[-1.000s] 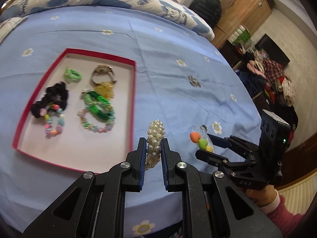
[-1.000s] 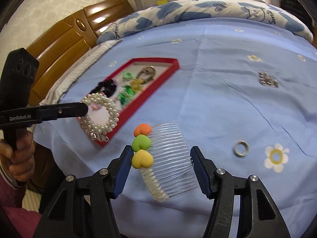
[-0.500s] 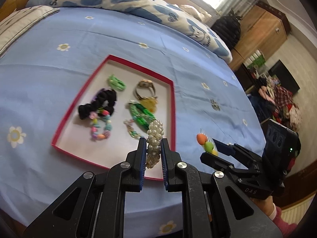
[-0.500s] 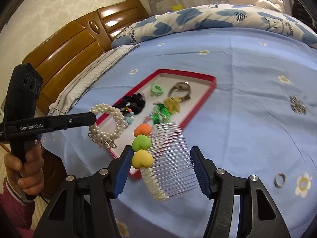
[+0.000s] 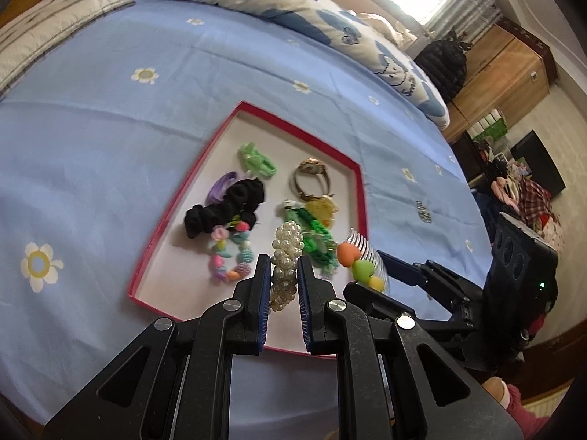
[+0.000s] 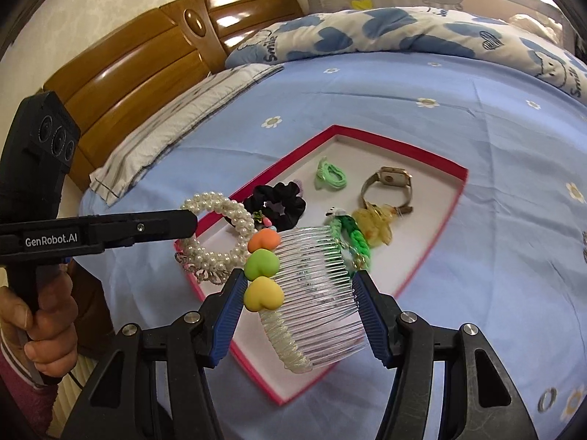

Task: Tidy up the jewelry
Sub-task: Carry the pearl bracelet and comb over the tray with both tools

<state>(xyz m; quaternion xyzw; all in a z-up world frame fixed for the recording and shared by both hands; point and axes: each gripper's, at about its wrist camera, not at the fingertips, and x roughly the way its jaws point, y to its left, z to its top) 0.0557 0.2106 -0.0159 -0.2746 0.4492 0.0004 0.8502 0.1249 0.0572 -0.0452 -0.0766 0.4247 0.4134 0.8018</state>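
Left claw: your left gripper (image 5: 282, 275) is clamped on the pearl bracelet (image 5: 288, 253), pads pressing it from both sides.
Pearl bracelet: it hangs from your left claw over the near edge of the tray (image 5: 361, 198); from the right wrist view the loop (image 6: 216, 234) hangs clear of the tray's near corner.
Right claw: your right gripper (image 6: 299, 293) grips the comb (image 6: 315, 293) across its width, jaws about half spread, pads on both ends.
Comb: clear teeth, with an orange, a green and a yellow heart (image 6: 262, 240) down its left side; it is held above the tray's near part.
Tray: red rim, pale floor, lying on the blue bedsheet (image 5: 110, 117).
In the tray: black scrunchie (image 5: 227, 205), bead bracelet (image 5: 229, 256), light green tie (image 5: 256, 159), watch (image 5: 312, 174), yellow piece (image 6: 374, 223), green chain (image 6: 352, 234).
Off the tray: a ring (image 6: 546, 399) lies on the sheet at your right, well apart.
Your hands: your left hand (image 6: 44, 326) wraps the left handle; a pink sleeve (image 5: 524, 418) shows behind the right one.
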